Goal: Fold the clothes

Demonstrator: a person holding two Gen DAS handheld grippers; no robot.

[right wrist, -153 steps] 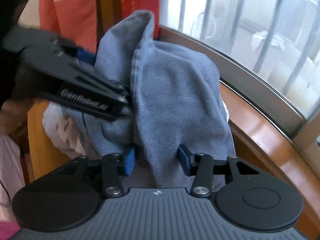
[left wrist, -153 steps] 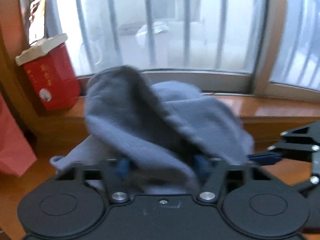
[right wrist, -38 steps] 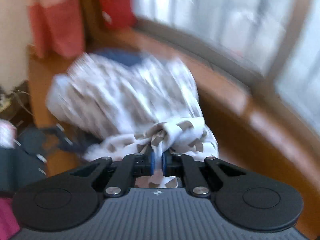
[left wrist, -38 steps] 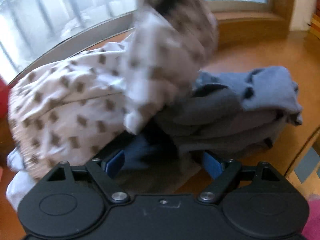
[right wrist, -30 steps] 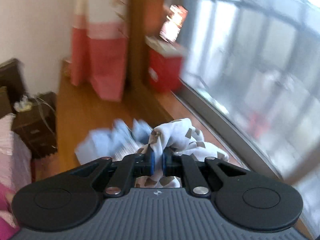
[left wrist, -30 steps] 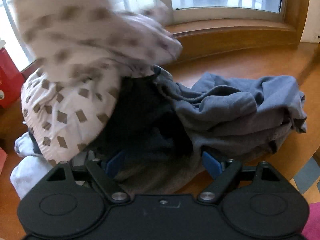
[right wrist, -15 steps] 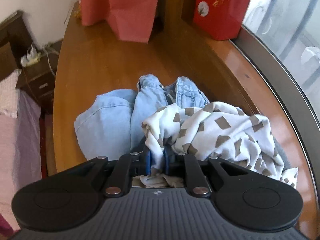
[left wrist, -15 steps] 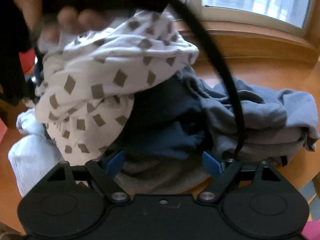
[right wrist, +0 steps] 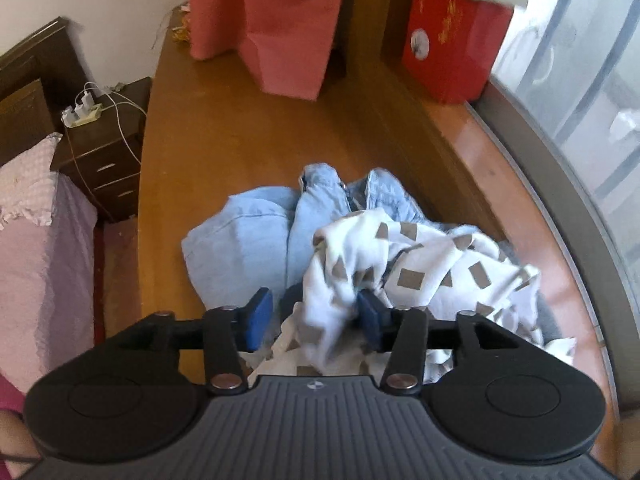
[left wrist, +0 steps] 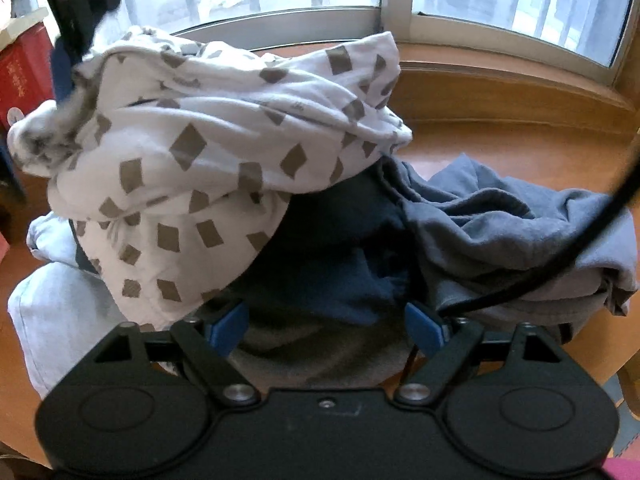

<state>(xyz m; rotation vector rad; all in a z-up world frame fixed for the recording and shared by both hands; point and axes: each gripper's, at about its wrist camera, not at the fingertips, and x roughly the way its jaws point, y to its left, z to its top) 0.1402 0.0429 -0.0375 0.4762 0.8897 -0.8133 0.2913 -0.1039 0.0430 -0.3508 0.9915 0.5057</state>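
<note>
1. The wooden counter [right wrist: 224, 152] curves along the window, and the stretch toward the red paper bag [right wrist: 288, 28] and red box [right wrist: 448, 48] is bare wood, so that's the roomiest side. Its outer edge drops off next to a bed with a pink cover [right wrist: 44, 264] and a dark nightstand [right wrist: 108, 160].
2. The clothes pile sits in the middle of it: a white shirt with brown squares [left wrist: 224, 140] is heaped on top, draping over a dark navy garment [left wrist: 340, 248].
3. Grey-blue garments [left wrist: 520, 240] are stacked at the pile's right, close to the counter's edge.
4. Light denim jeans [right wrist: 256, 240] stick out from under the shirt on the far side.
5. Right claw [right wrist: 312, 316] is spreading its jaws; a fold of the shirt hangs between them, slack against one pad only.
6. Left claw [left wrist: 324, 324] is spread wide over the navy fabric, gripping nothing.
</note>
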